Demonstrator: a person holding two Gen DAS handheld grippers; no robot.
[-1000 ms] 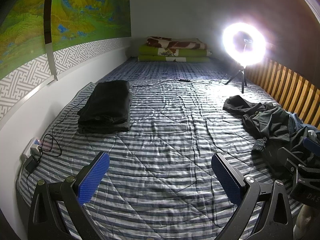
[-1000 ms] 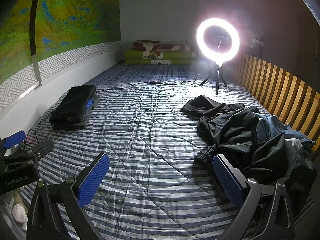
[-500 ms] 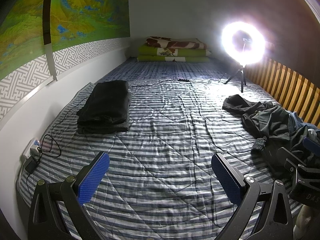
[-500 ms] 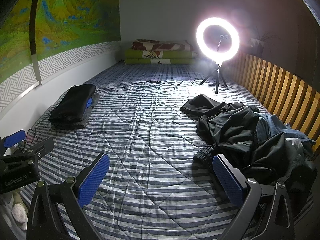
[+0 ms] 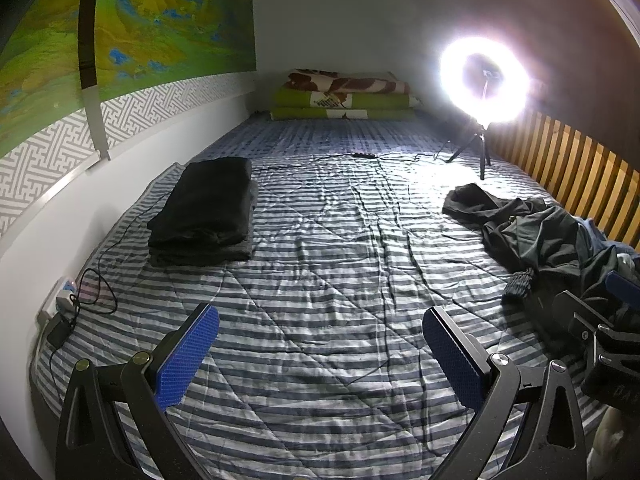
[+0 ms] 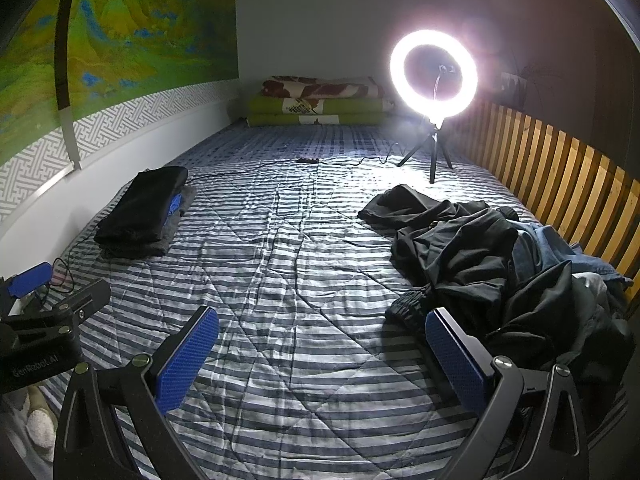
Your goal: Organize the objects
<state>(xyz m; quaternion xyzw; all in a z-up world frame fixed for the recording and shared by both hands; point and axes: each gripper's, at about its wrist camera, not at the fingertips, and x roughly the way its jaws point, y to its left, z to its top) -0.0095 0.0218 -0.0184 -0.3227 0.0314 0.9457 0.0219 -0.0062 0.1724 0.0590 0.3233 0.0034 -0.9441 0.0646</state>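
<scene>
Hovering released above the striped bed [image 5: 320, 280], left gripper [image 5: 320, 344] and right gripper [image 6: 322, 346] hold nothing; the crumpled clothes pile [image 6: 500, 264] is best pinched by one garment's edge, then carried toward the folded stack [image 5: 204, 204].

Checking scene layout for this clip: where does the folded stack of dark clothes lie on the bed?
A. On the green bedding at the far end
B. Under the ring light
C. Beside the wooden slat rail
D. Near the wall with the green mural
D: the folded stack lies along the mural wall, across the bed from the loose clothes pile by the slat rail.
</scene>
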